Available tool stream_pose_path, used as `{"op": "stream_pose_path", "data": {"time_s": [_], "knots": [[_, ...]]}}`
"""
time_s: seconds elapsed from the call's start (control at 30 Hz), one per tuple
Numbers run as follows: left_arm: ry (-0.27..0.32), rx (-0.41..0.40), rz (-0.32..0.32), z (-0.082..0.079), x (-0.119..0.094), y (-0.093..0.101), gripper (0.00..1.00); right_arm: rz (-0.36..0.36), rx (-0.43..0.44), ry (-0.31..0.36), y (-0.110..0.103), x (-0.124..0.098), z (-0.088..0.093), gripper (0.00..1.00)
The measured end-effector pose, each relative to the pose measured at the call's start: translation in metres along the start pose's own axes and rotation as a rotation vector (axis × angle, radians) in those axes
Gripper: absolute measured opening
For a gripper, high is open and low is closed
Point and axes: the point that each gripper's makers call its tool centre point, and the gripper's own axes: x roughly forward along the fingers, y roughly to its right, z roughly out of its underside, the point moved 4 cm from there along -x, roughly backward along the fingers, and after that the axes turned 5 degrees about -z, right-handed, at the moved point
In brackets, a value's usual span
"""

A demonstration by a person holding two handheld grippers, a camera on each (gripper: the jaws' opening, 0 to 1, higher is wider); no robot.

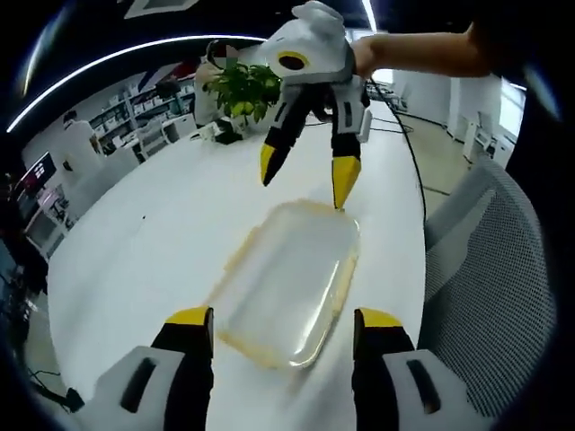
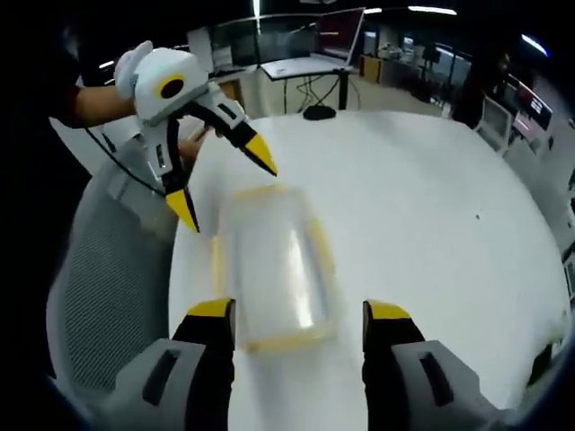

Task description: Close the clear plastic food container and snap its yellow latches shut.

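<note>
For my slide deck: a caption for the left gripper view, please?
Two open grippers, left gripper and right gripper, flank the clear container on the white table.

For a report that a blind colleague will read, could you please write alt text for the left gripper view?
A clear plastic food container with yellow edges lies on a white table, lid on, between the open jaws of the left gripper. The right gripper, held by a person's hand, hangs open at the container's far end, one yellow tip close to its rim; a potted plant stands beyond.
</note>
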Motion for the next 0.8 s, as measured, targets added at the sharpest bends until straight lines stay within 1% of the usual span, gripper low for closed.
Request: {"op": "stream_pose_path", "data": {"time_s": [0.17, 0.23, 0.3, 0.4, 0.57, 0.8], "knots": [[0.015, -0.046, -0.024, 0.004, -0.003, -0.004, 0.64, 0.033, 0.024, 0.039, -0.005, -0.003, 0.007, 0.56], [0.017, -0.059, -0.027, 0.006, -0.004, -0.004, 0.66, 0.048, 0.046, 0.070, -0.007, -0.003, 0.010, 0.57], [0.017, -0.067, -0.034, 0.008, -0.005, -0.005, 0.66, 0.060, 0.053, 0.086, -0.009, -0.004, 0.013, 0.57], [0.021, -0.074, -0.046, 0.010, -0.006, -0.006, 0.67, 0.092, 0.079, 0.129, -0.010, -0.006, 0.017, 0.57], [0.028, -0.102, -0.067, 0.015, -0.008, -0.009, 0.68, 0.107, 0.103, 0.188, -0.016, -0.006, 0.022, 0.59], [0.033, -0.138, -0.069, 0.024, -0.007, -0.007, 0.67, 0.144, 0.136, 0.227, -0.022, -0.003, 0.032, 0.59]]}}
